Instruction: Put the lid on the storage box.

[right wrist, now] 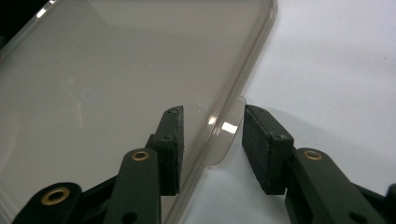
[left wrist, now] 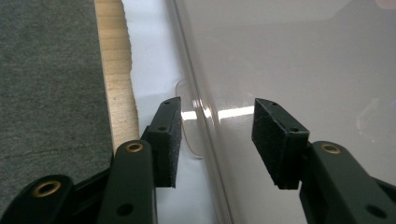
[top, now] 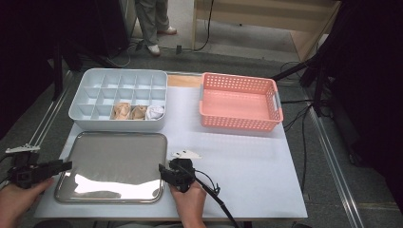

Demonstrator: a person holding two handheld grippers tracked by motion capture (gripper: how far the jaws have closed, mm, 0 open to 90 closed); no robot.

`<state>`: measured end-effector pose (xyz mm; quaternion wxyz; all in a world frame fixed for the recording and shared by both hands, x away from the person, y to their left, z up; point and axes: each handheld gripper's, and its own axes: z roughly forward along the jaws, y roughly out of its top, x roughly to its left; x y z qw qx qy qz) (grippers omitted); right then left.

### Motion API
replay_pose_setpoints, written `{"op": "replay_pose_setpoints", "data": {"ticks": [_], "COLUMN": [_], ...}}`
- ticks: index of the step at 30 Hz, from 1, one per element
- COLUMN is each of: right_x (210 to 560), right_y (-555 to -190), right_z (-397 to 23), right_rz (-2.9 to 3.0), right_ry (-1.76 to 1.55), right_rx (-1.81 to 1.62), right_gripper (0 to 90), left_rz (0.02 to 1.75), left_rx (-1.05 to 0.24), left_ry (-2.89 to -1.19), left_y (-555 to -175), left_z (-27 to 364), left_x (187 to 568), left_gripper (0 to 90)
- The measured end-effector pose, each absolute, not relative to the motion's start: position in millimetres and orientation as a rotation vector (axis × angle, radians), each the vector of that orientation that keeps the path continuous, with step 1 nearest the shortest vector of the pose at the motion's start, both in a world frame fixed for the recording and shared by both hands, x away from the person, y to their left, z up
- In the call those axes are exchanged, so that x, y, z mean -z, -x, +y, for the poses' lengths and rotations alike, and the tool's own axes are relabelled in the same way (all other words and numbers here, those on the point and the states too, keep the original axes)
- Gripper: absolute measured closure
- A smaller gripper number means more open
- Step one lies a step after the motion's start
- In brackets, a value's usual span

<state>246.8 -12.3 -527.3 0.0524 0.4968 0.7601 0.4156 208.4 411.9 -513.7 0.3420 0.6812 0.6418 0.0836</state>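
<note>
A flat, shiny, see-through tray [top: 114, 161] lies at the front left of the white table. My left gripper [top: 68, 166] is at its left edge, held by a hand. In the left gripper view the jaws [left wrist: 218, 106] stand apart on either side of the tray's rim [left wrist: 201, 116] and its small clear tab [left wrist: 187, 135], and the pads do not touch either. My right gripper [top: 161, 171] is at the tray's right edge. In the right gripper view its jaws [right wrist: 212, 114] straddle the rim [right wrist: 243, 79] and a clear tab [right wrist: 224, 140], with gaps on both sides.
A pale blue divider box [top: 95, 85] at the back left holds rolled cloth items [top: 138, 112] in three front cells. A pink basket [top: 240, 121] stands at the back right. The table's wooden edge [left wrist: 116, 79] runs just left of the tray. A person's legs [top: 153, 23] stand beyond the table.
</note>
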Motion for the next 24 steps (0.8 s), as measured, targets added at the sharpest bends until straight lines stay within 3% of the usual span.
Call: {"op": "replay_pose_setpoints", "data": {"ticks": [19, 24], "right_x": [526.0, 525.8], "right_y": [-253.3, -255.3], "right_z": [-12.4, -13.6], "right_rz": [2.224, 2.21], "right_ry": [-1.724, -1.787], "right_rx": [-1.253, -1.271], "right_gripper": [69.7, 67.4], "left_rz": [1.706, 1.744], "left_rx": [-0.202, -0.164], "left_ry": [-1.738, -1.707], "left_y": [-207.9, -208.9], "left_z": [413.0, 415.3], "left_x": [513.8, 514.0], "left_gripper": [59.9, 62.0]}}
